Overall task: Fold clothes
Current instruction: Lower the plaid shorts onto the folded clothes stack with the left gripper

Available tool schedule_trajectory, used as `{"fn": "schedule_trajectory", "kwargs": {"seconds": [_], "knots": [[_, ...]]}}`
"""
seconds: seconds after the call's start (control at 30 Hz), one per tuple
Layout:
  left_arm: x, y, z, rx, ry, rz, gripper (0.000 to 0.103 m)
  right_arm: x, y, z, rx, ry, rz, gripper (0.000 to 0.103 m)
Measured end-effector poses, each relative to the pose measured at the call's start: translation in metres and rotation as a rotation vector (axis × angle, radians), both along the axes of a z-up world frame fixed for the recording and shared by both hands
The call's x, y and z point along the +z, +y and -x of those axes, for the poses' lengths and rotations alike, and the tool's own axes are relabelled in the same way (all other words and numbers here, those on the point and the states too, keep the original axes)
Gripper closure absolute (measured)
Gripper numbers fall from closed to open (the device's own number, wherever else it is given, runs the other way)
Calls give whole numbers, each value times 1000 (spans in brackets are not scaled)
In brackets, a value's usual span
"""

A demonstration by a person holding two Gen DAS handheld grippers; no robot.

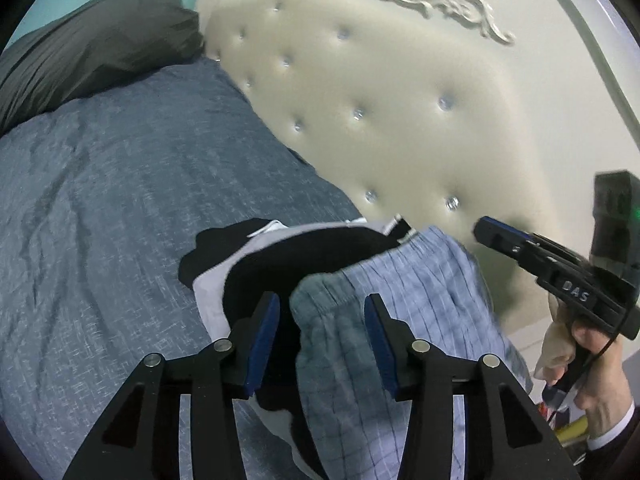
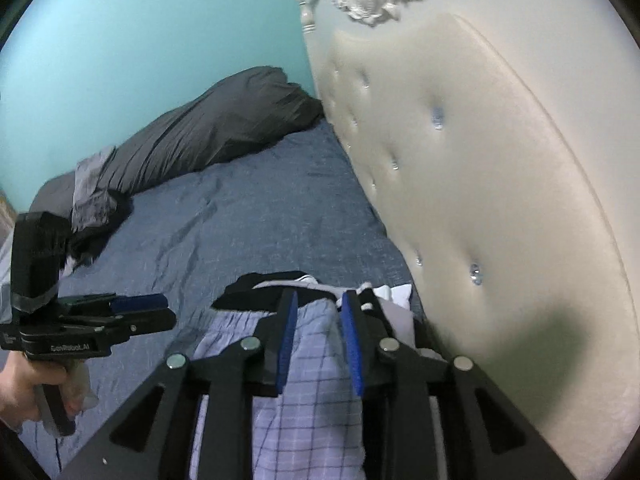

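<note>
Light blue plaid shorts [image 1: 404,280] lie on top of a small pile with a black garment [image 1: 280,256] and a white one [image 1: 212,284], on the bed close to the headboard. My left gripper [image 1: 322,304] hovers over the shorts' gathered waistband, open, its blue pads [image 1: 264,332] clear of the cloth. It also shows from the side as the left gripper [image 2: 156,312], left of the pile, with nothing in it. My right gripper [image 2: 320,300] hangs over the plaid shorts [image 2: 308,392] with a narrow gap between its jaws, gripping nothing. The right gripper [image 1: 492,236] is also seen against the headboard.
A blue-grey bedspread [image 1: 120,208] covers the bed. The cream tufted headboard [image 1: 380,100] stands right behind the pile. A dark grey pillow [image 2: 208,124] lies at the far end by the teal wall, with crumpled clothes [image 2: 92,200] beside it. A hand [image 1: 600,380] holds the right gripper.
</note>
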State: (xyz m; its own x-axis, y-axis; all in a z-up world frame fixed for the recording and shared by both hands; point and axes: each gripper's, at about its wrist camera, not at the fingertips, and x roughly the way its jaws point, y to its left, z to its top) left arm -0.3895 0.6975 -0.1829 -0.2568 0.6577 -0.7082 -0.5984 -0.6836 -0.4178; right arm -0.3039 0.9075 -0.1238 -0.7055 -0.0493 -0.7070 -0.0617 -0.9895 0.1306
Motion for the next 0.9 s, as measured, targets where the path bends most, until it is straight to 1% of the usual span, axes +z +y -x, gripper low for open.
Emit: {"fn": "schedule_trajectory", "kwargs": {"seconds": [0.03,0.07,0.1,0.27,0.37,0.47,0.63,0.77,0.9], "knots": [[-2,2,-2,-8,0,6,55,-3,-3,1,19,-14,-5,93],[-6,4,-4,-8,0,16,55,-7,-7,2,32,-31,-8,94],[-8,5,-5,-8,-6,19,56,-11,-10,3,43,-48,-12,95],[-28,11,-5,-8,-30,59,56,-36,-3,10,-19,-132,-24,97],[-34,9,-4,2,-42,53,55,-50,4,11,-52,-160,-13,97],[-28,5,-6,6,-27,52,55,-46,11,3,-56,-124,22,97],[-4,-6,-20,-10,6,31,55,-20,18,-23,-41,-29,60,97],[6,-11,-46,-50,20,18,55,-10,21,-55,-17,-9,87,97],[8,-11,-74,-92,32,15,55,-15,19,-85,-13,-5,110,97]]}}
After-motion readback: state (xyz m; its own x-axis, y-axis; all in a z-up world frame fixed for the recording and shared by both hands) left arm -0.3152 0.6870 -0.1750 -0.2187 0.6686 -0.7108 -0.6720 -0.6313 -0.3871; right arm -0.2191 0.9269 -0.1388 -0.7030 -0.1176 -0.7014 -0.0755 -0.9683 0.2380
